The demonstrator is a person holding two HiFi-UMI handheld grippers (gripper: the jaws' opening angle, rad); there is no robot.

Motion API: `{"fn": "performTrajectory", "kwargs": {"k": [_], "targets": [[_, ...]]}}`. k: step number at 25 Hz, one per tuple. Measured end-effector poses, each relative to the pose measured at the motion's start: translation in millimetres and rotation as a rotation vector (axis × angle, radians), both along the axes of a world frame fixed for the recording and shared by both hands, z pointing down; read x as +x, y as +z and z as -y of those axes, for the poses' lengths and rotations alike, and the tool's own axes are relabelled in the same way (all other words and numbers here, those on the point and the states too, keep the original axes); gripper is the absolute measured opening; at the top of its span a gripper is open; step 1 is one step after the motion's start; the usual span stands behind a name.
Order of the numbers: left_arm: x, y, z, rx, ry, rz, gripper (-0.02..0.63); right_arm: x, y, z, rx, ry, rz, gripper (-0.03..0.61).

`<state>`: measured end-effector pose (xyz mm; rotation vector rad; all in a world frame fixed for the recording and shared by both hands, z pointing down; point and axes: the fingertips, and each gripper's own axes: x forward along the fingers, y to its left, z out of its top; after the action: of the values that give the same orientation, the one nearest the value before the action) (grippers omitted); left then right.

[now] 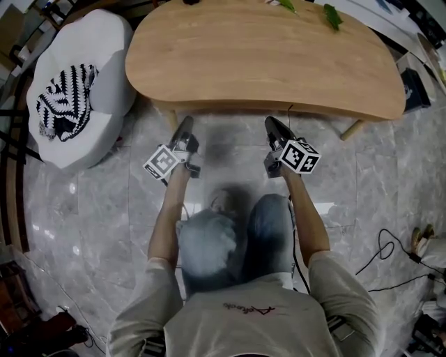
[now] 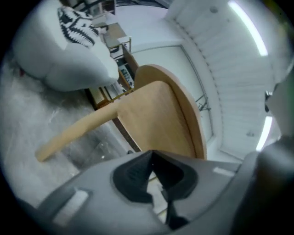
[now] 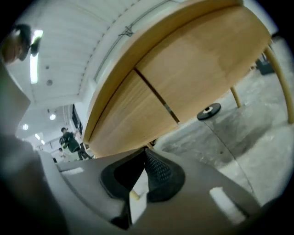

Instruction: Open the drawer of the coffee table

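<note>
The person's jeans-clad knees (image 1: 223,237) are bending over a glossy grey marble floor (image 1: 104,230). Just ahead of them, the left tongs (image 1: 185,124) and the right tongs (image 1: 269,123) are pointing side by side at the near edge of the counter (image 1: 265,56). Both are clenched with nothing between them: in the left gripper view the dark ribbed pads are meeting at the left tongs (image 2: 151,153), and in the right gripper view they are pressing together in the same way at the right tongs (image 3: 146,153).

The counter is showing a smooth, pale, bean-shaped wooden top on round tapered legs (image 2: 73,131). Under its overhang, the drawer (image 3: 124,118) is sitting shut, a flat wood-grain panel bounded by a dark seam; it is lying just beyond the right tongs' tips, apart from them.

A black disc (image 3: 209,111) is lying on the floor under the counter. To the left, a rounded white pouf (image 1: 104,49) is carrying a zebra-striped cushion (image 1: 66,101). Green leaves (image 1: 333,15) are resting on the far edge of the counter.
</note>
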<state>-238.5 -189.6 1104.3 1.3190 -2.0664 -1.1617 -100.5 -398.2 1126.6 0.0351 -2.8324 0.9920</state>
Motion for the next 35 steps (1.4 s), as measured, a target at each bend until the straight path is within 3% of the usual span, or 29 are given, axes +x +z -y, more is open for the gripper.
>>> {"fn": "performTrajectory", "kwargs": {"k": [3,5,7,10,12,16,18,23,27,31,35], "targets": [[-8,6,0,0.106,-0.017,-0.105,-0.002,0,5,16,-0.227,0.065,0.087,0.005],[-13,11,2,0.085,-0.013,-0.095,-0.002,1,5,23,-0.339,0.087,0.148,0.019],[-14,13,8,0.071,0.007,-0.095,0.005,1,6,23,-0.381,0.081,0.172,0.089],[-18,16,16,0.058,0.040,-0.095,0.140,-3,5,26,-0.418,0.085,0.210,0.142],[-22,19,18,0.044,0.050,-0.089,0.207,-9,0,27,-0.430,0.065,0.252,0.201],[-30,19,19,0.006,0.041,-0.047,0.247,-18,-5,30,-0.380,0.030,0.275,0.253],[-31,14,23,0.052,0.054,-0.046,0.250,-21,-5,32,-0.359,0.015,0.284,0.261],[-30,11,25,0.100,0.088,-0.025,0.245,-24,-9,30,-0.353,-0.056,0.341,0.244],[-29,14,22,0.093,0.089,-0.027,0.183,-23,-17,25,-0.329,-0.109,0.387,0.165],[-27,11,23,0.144,0.086,-0.047,0.167,-23,-17,25,-0.326,-0.112,0.389,0.155],[-26,11,21,0.135,0.082,-0.040,0.161,-21,-17,22,-0.312,-0.130,0.381,0.146]]}}
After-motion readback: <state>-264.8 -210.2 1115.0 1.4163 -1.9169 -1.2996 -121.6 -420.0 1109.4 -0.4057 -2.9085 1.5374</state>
